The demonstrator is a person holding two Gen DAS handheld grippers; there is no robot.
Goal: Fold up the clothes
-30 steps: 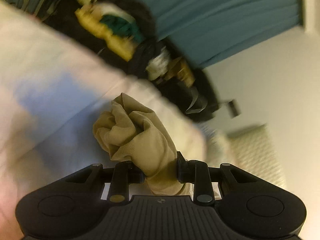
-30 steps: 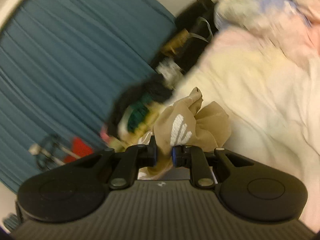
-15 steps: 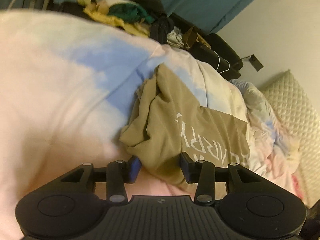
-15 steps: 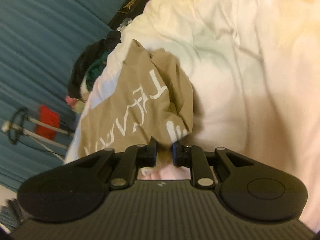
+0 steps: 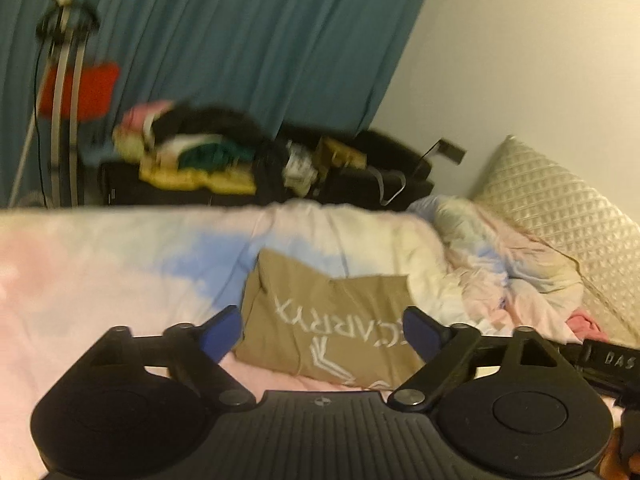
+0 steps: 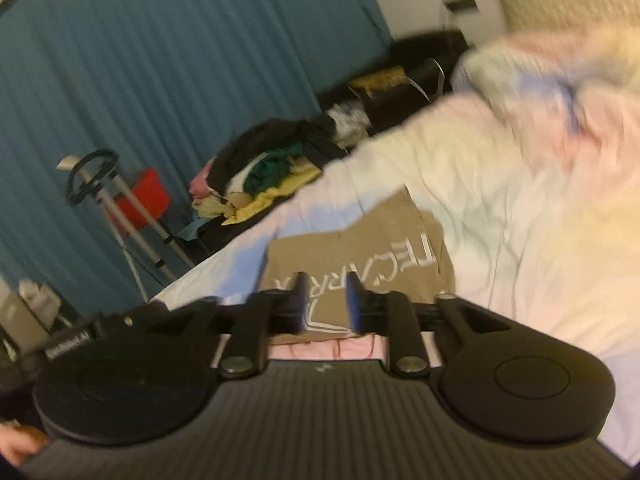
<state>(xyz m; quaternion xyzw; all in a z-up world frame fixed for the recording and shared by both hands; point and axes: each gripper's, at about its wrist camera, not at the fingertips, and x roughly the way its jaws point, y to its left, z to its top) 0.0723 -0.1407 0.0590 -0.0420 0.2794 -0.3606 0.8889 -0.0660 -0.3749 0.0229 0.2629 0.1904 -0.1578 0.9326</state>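
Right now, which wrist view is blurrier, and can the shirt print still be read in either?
Right wrist view: the worse one, motion smear across the bedding and curtain, shirt lettering soft. Left wrist view: milder blur, mostly on the clothes pile; white print on the shirt is legible but upside down. Both: dim warm light, fisheye bending at the edges.

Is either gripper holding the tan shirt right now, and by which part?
Neither. Left gripper and right gripper have just been opening, nothing between them; the tan shirt lies on the bed.
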